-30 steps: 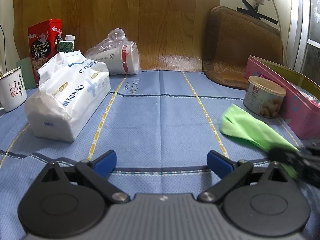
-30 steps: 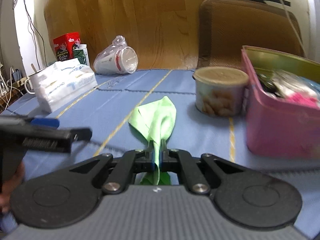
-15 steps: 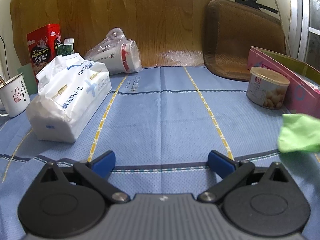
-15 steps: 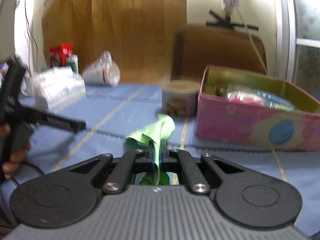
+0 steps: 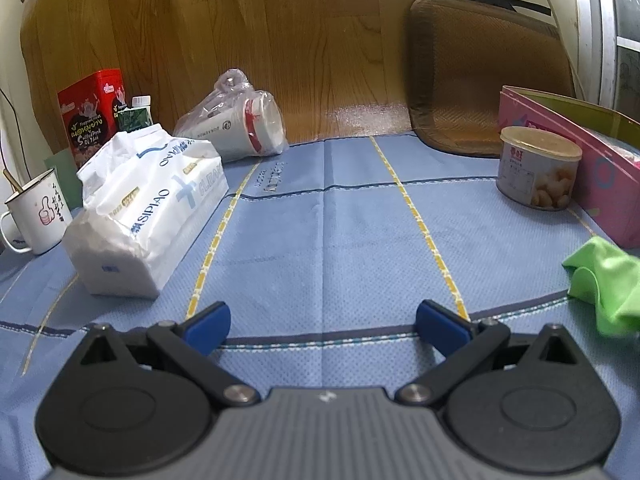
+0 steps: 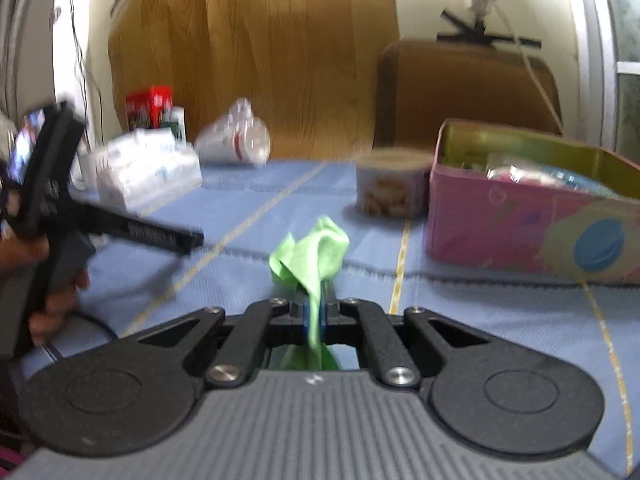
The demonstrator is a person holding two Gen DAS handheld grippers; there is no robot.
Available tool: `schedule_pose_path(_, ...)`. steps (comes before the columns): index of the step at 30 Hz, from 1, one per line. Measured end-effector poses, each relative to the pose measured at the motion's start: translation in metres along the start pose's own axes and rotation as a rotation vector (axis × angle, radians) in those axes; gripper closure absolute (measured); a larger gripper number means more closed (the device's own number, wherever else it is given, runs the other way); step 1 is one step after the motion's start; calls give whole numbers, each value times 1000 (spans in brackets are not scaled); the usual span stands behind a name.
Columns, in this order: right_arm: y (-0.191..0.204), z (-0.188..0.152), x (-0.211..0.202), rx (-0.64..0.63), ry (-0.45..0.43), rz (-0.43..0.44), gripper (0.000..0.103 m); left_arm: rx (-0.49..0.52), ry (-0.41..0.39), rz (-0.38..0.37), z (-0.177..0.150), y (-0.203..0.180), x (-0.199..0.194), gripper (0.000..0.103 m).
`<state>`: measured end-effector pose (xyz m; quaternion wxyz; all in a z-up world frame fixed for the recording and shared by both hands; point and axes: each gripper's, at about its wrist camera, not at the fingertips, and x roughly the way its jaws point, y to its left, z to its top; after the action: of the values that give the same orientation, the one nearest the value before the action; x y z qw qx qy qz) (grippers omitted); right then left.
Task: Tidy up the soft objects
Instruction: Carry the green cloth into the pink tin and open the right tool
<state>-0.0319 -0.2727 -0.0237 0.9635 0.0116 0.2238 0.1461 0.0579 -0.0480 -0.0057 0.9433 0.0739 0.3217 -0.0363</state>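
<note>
Fingers (image 6: 325,312) of the right gripper pinch the green cloth (image 6: 314,256), while left fingers (image 5: 208,326) stand spread above the blue tablecloth (image 5: 320,240).

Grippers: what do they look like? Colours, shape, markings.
Both alike: black linkage arms with silver pivot bolts, round black discs either side, on a grey ribbed body with a small white logo. Left gripper has blue finger pads. Right gripper shows blue pad edges.

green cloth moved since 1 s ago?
Yes. The green cloth has been pulled rightward and lifted off the mat, away from the can, pinched by the right hand-held gripper.
</note>
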Motion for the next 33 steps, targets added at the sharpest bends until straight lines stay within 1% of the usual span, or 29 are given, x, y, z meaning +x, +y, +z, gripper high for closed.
schedule_pose_path(1,0,-2,3,1,20,2,92,2,-1,2,0,-1,0,0)
schedule_pose_path(3,-1,-4,3,5,17,8,90,6,-2,3,0,0,0,0)
schedule_pose_path(5,-2,-4,0,7,15,17,77,9,-4,6,0,-1,0,0)
schedule_pose_path(6,-3,-4,-2,7,8,17,64,11,-4,6,0,-1,0,0)
schedule_pose_path(7,-3,-4,-5,4,-4,14,58,11,-4,6,0,-1,0,0)
schedule_pose_path(11,-3,-4,-9,0,-27,12,57,13,-5,7,0,-1,0,0)
schedule_pose_path(17,-4,-4,-9,1,-27,18,57,22,-7,13,0,-2,-1,0)
schedule_pose_path(19,-4,-4,-11,-1,-30,17,56,14,2,0,1,-1,-2,1)
schedule_pose_path(21,-5,-4,-12,1,-30,13,55,-6,18,-49,1,1,-6,1)
schedule_pose_path(24,-6,-5,-11,8,-25,10,54,-41,7,-137,5,0,-20,2)
schedule_pose_path(28,-8,-6,-9,16,-17,15,54,-41,-3,-280,16,-9,-38,3)
schedule_pose_path(31,-7,-7,-8,13,-14,19,54,-24,35,-404,21,-22,-41,3)
schedule_pose_path(33,-8,-7,-8,13,-13,20,54,-16,64,-478,23,-32,-40,6)
